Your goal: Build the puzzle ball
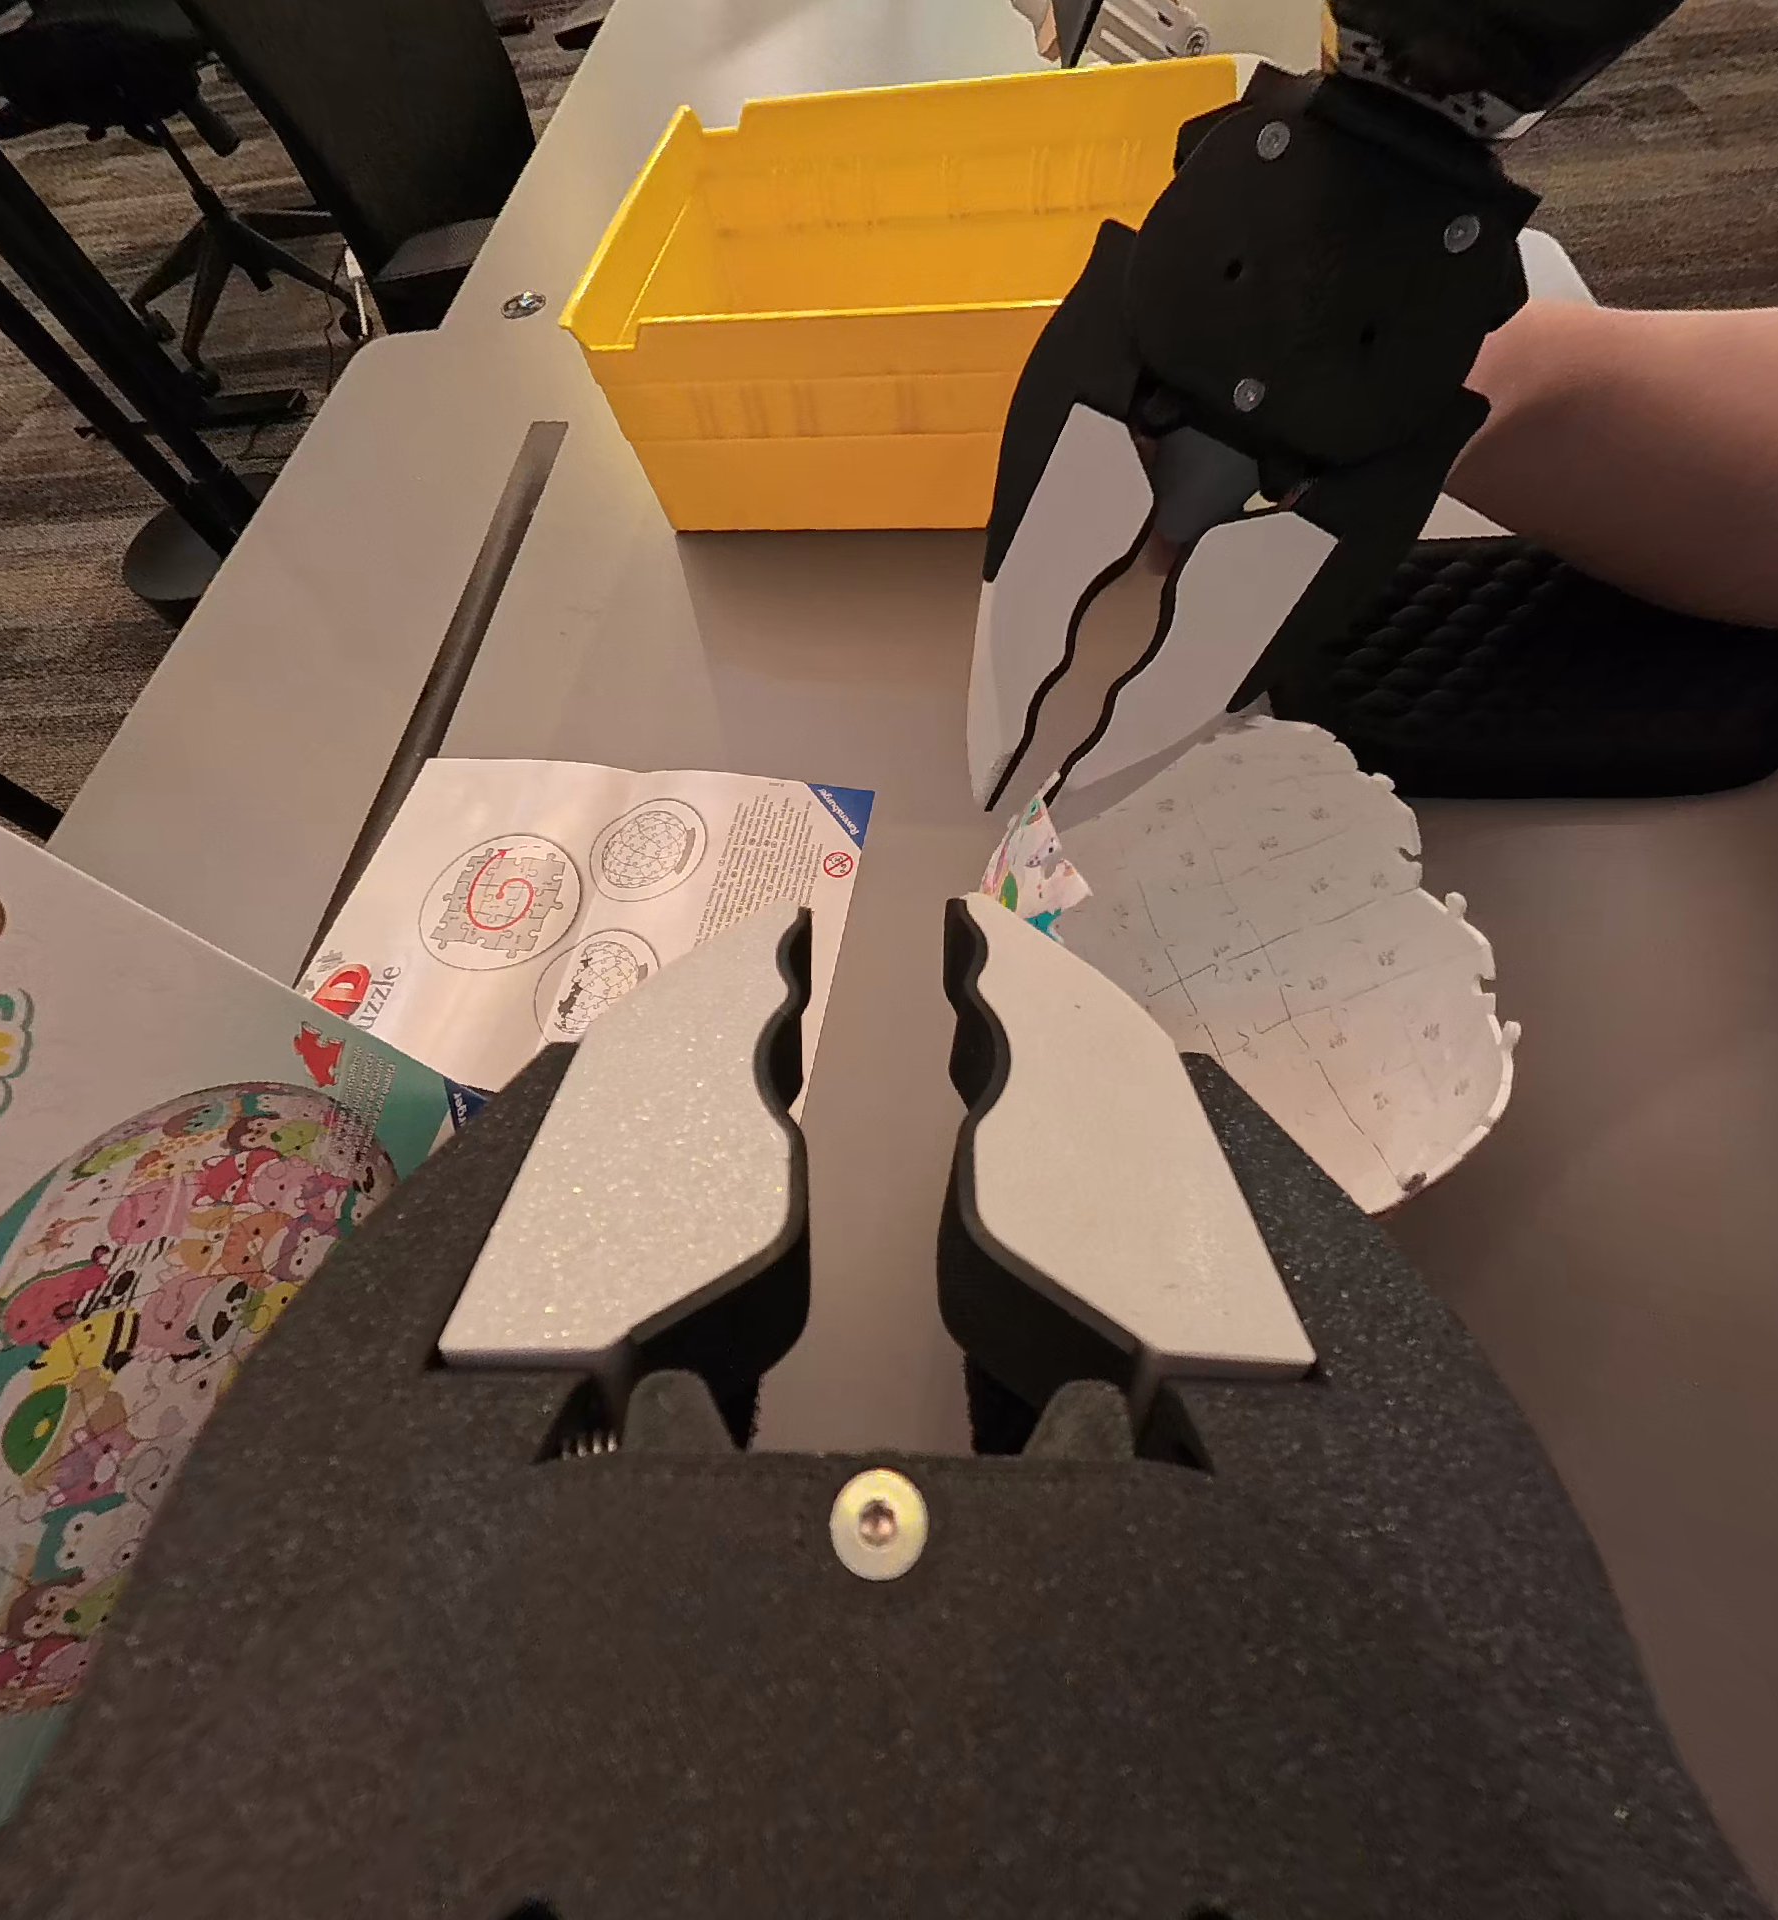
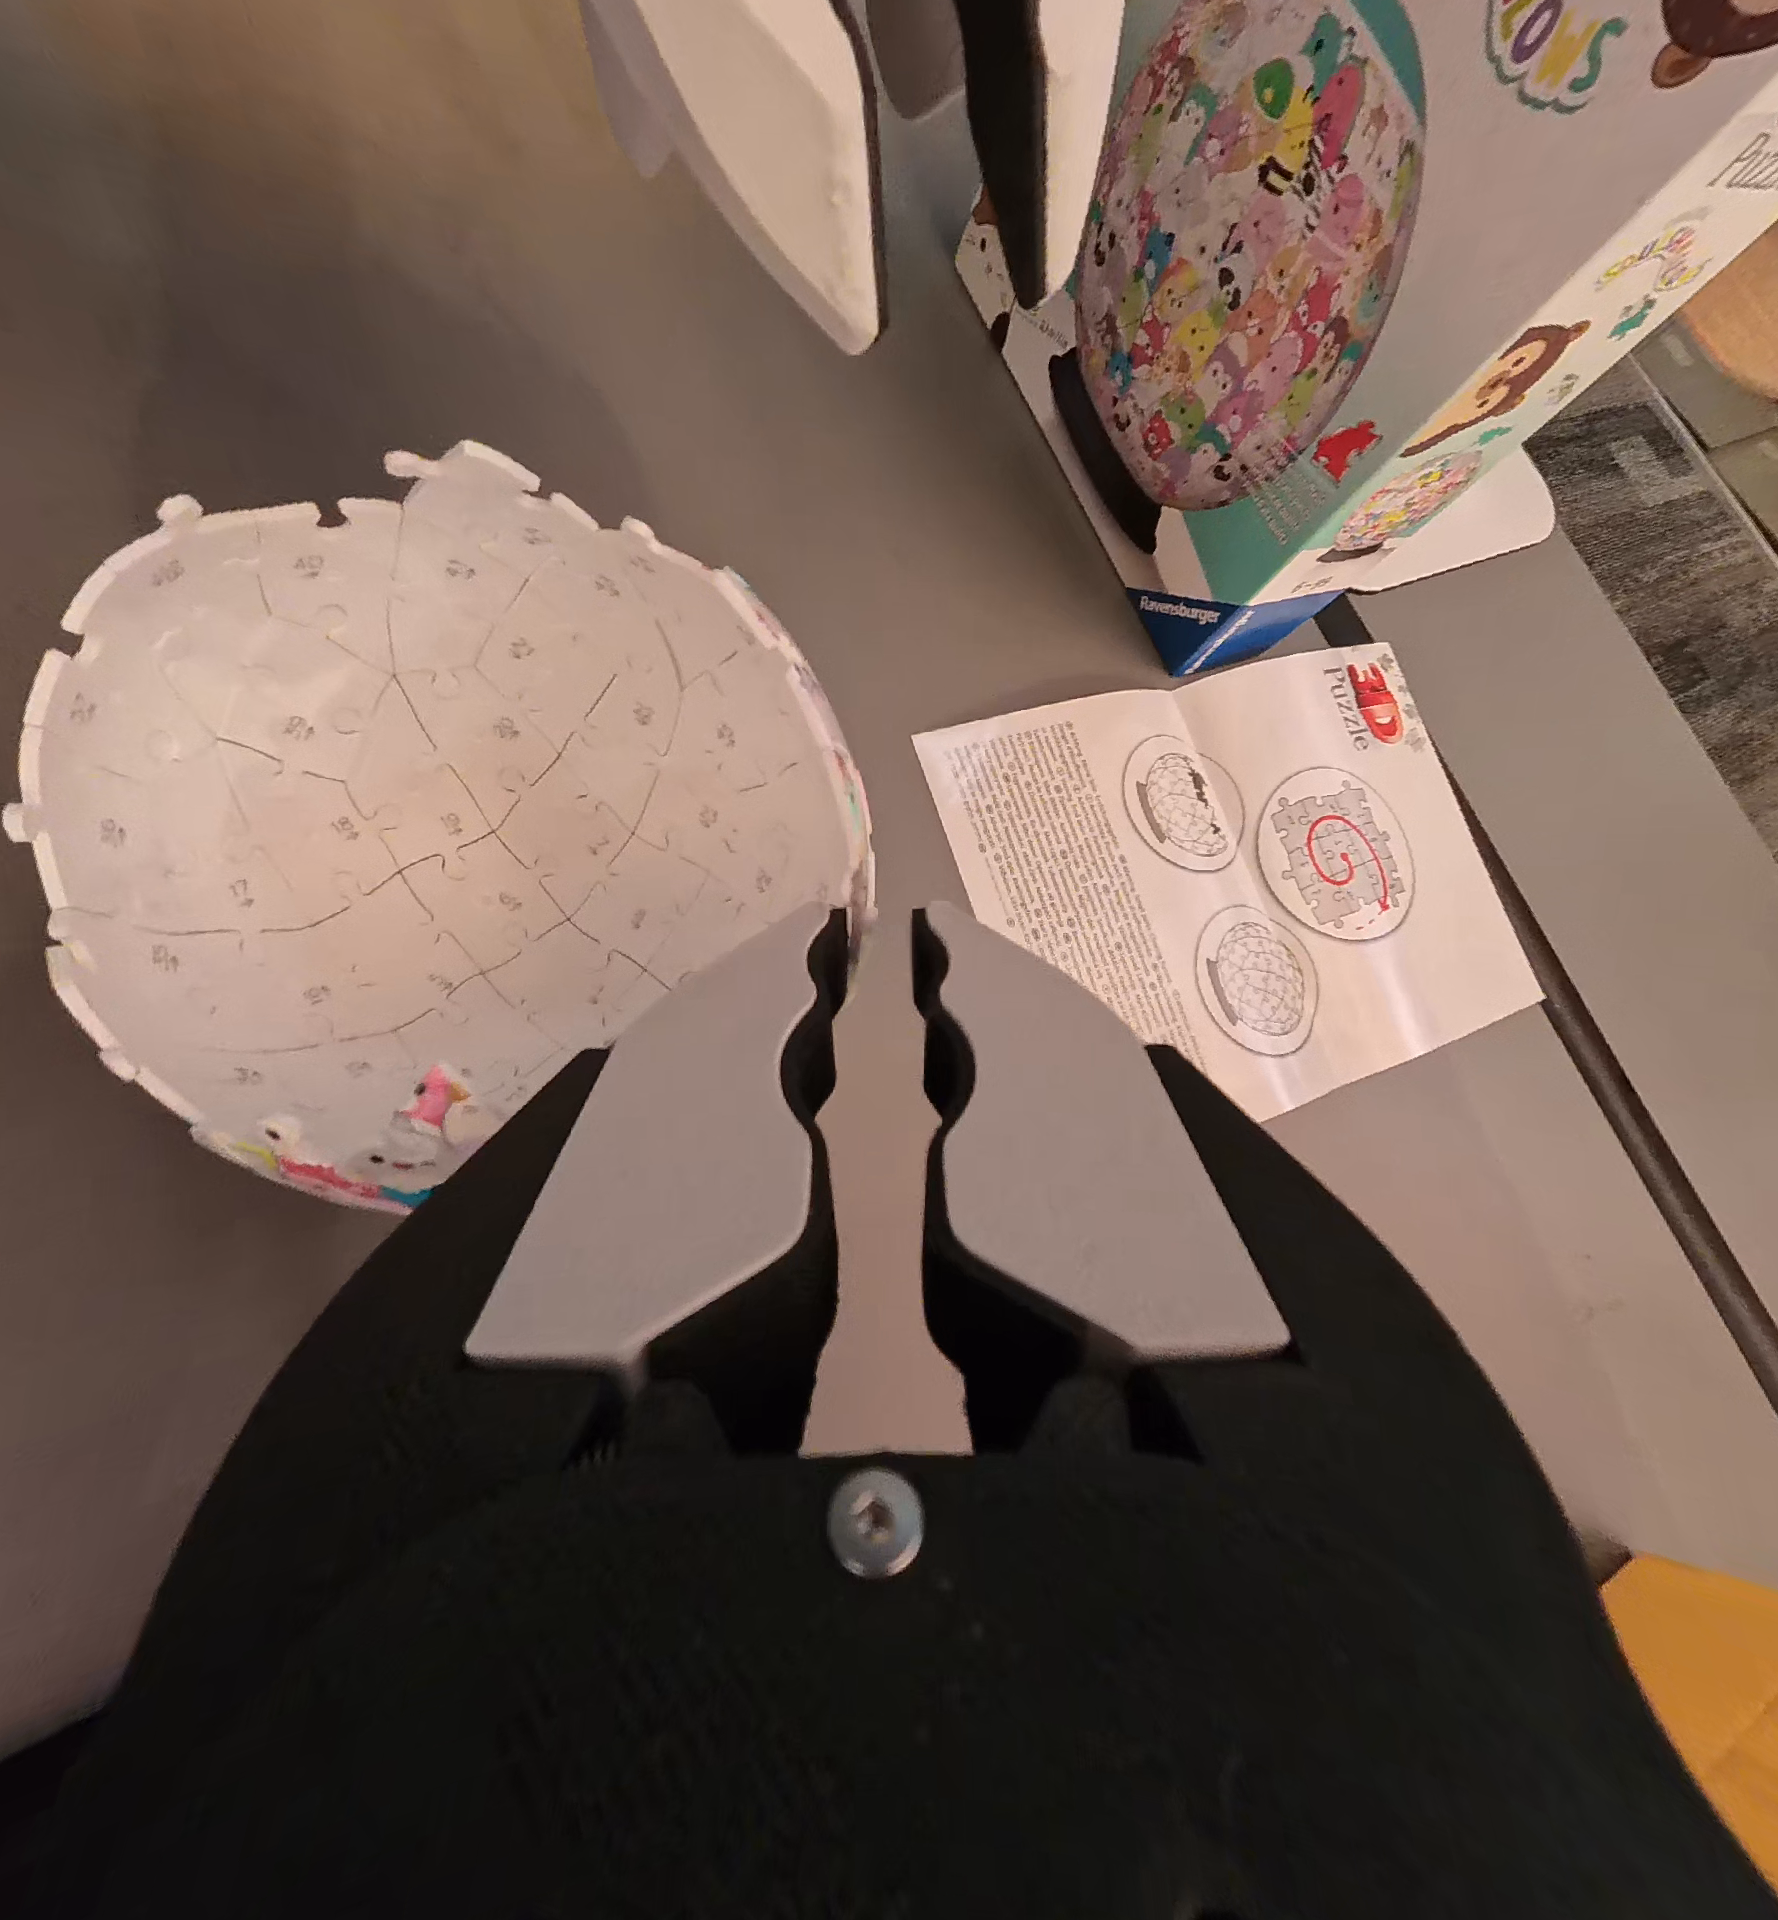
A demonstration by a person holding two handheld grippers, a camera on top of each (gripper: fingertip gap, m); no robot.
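At the table's (image 1: 656,644) left edge lie the box (image 1: 85,1195) and leaflet (image 1: 594,894); my left gripper (image 1: 877,925) hangs wide and empty beside them. Right of it the half-ball (image 2: 397,831) lies tipped, hollow up. My right gripper (image 2: 880,920), narrow and holding nothing, sits at its rim, so I'd steady the shell gently.

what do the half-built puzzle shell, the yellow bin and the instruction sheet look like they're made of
Half-built puzzle shell: looks like rigid plastic pieces, matte white inside, holding a curved bowl shape along interlocking seams.
Yellow bin: probably moulded plastic, slightly glossy, with uniform colour and stepped, ridged walls.
Instruction sheet: thin printed paper, with fold creases, lying nearly flat on the table.
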